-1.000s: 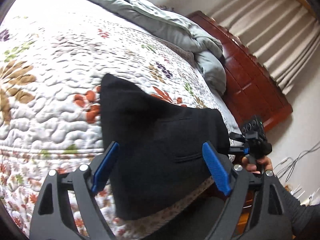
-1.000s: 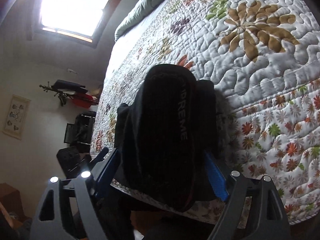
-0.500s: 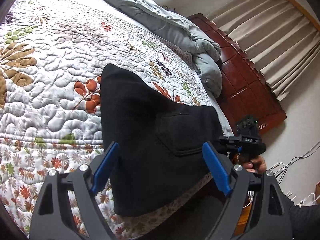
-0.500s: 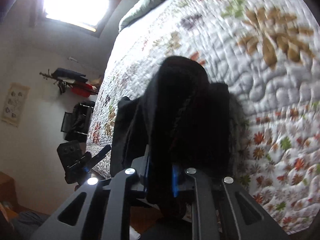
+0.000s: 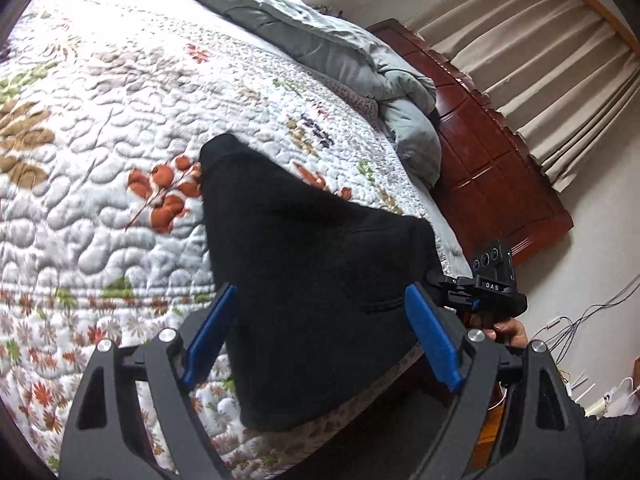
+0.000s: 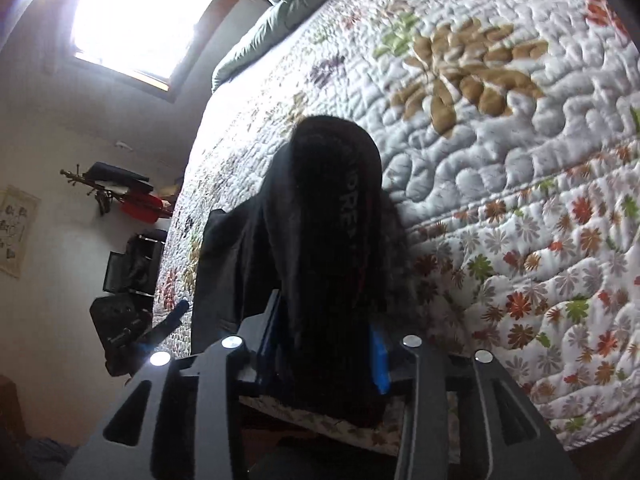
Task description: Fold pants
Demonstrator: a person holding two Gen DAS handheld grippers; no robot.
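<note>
Black pants point(image 5: 320, 280) lie folded on the quilted floral bedspread point(image 5: 100, 140), with their near end hanging over the bed's edge. My left gripper point(image 5: 320, 292) hovers just above them, its blue pads point(image 5: 208, 336) wide apart and clear of the cloth, so it is open. In the right wrist view the bunched waistband end point(image 6: 332, 240), with pale lettering on it, fills the gap of my right gripper point(image 6: 324, 320). Its jaws are opening, while both pads still touch the cloth. The left wrist view shows that gripper point(image 5: 488, 284) at the pants' right corner, held by a hand point(image 5: 508, 330).
A grey-green duvet point(image 5: 340, 52) is heaped at the head of the bed by a dark wooden headboard point(image 5: 492, 152) and beige curtains point(image 5: 540, 48). Cables point(image 5: 580, 320) lie on the floor to the right. A bright window point(image 6: 144, 12), a clothes rack point(image 6: 116, 192) and dark bags point(image 6: 132, 264) stand beyond the bed.
My right gripper went from wide open around the waistband to clamped tight on it, then widened part of the way. The left gripper stayed open and hardly moved.
</note>
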